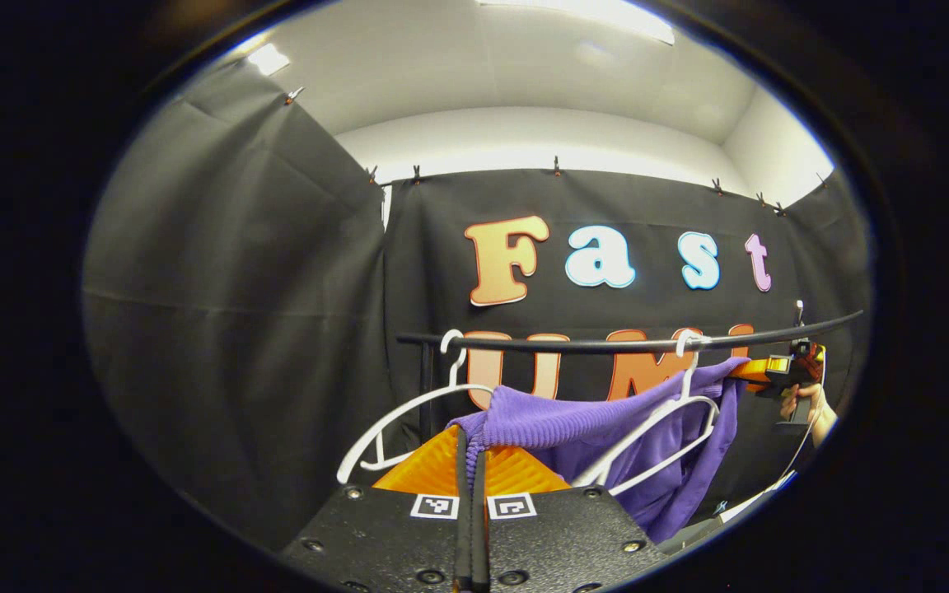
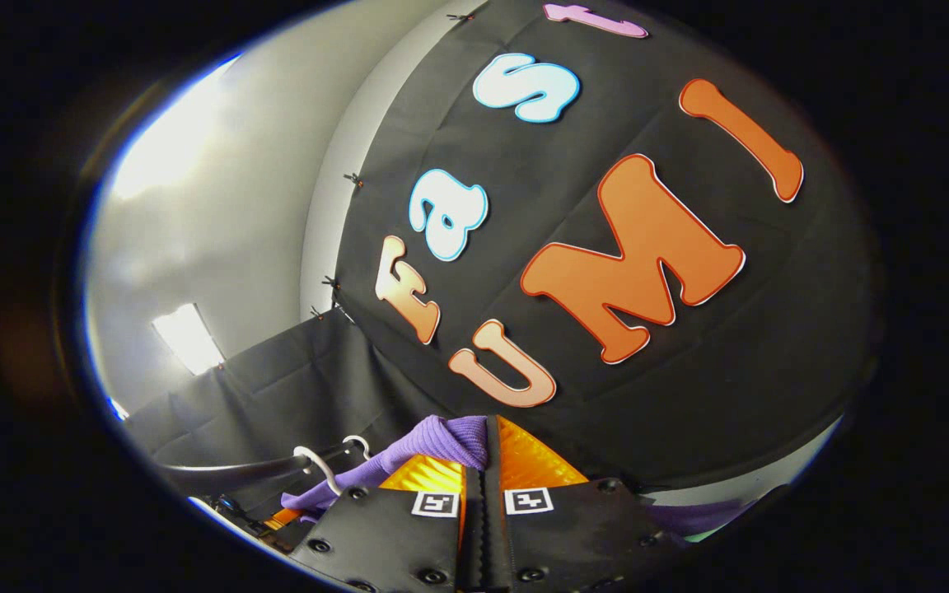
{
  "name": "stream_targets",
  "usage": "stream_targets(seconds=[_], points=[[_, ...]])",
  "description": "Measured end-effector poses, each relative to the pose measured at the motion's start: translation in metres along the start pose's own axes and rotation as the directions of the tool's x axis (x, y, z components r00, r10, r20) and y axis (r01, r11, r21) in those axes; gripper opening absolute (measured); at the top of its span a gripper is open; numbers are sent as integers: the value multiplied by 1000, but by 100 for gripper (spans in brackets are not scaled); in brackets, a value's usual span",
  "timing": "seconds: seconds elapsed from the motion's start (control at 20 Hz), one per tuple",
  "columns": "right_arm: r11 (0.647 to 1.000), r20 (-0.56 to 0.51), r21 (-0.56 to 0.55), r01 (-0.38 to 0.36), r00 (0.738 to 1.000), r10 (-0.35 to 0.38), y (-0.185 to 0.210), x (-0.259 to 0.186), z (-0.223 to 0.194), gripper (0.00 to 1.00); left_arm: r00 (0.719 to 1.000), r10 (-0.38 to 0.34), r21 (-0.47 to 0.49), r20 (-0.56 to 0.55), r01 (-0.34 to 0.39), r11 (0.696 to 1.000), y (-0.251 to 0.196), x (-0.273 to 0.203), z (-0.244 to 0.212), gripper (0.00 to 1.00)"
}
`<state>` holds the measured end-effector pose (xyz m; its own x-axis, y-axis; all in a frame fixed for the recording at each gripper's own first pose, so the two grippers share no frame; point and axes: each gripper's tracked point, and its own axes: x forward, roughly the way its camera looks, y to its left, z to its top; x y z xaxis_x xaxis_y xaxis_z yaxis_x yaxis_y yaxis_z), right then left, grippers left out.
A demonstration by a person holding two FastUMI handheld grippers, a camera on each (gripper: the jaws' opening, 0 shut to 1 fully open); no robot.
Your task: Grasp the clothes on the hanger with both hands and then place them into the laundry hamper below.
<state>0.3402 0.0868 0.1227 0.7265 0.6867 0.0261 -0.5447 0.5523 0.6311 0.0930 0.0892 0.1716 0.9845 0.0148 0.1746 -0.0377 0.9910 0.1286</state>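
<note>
Hanging from a black rail (image 1: 623, 342) on a white hanger (image 1: 672, 420), a purple top (image 1: 598, 428) is seen pinched at one shoulder by the left gripper (image 1: 472, 461), whose fingers are pressed together on the ribbed cloth. At the far shoulder the right gripper (image 1: 771, 371) is seen from the side, held by a hand (image 1: 808, 408). A second, bare hanger (image 1: 409, 420) hangs beside the garment. For the lift to go well, both shoulders would best be raised together and drawn clear of the hanger's arms before being lowered, so the hook is not dragged along the rail. From the right gripper view, tilted towards the wall, its own fingers appear closed on a purple fold (image 2: 450, 441), though the contact is partly hidden. The hamper below is not pictured.
</note>
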Motion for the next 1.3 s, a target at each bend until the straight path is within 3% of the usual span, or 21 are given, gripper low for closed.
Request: stream_targets(seconds=[0.15,0.25,0.5,0.95,1.3], points=[[995,-57,-24,92,994,-93,-24,16,-21,7,999,12,47,-38,-10,999,10,30,-19,0],[990,-77,-6,141,987,-141,-49,20,-32,7,995,-6,11,-98,7,1000,6,44,-50,0],[975,-116,24,220,969,-216,-94,10,-69,7,977,-37,-57,-211,26,998,7,56,-125,0],[940,-124,26,340,934,-335,-136,-33,-115,7,951,-105,-138,-291,67,988,-1,59,-192,0],[883,-145,71,464,881,-451,-174,-76,-176,7,895,-142,-126,-422,97,987,-22,45,-270,1]])
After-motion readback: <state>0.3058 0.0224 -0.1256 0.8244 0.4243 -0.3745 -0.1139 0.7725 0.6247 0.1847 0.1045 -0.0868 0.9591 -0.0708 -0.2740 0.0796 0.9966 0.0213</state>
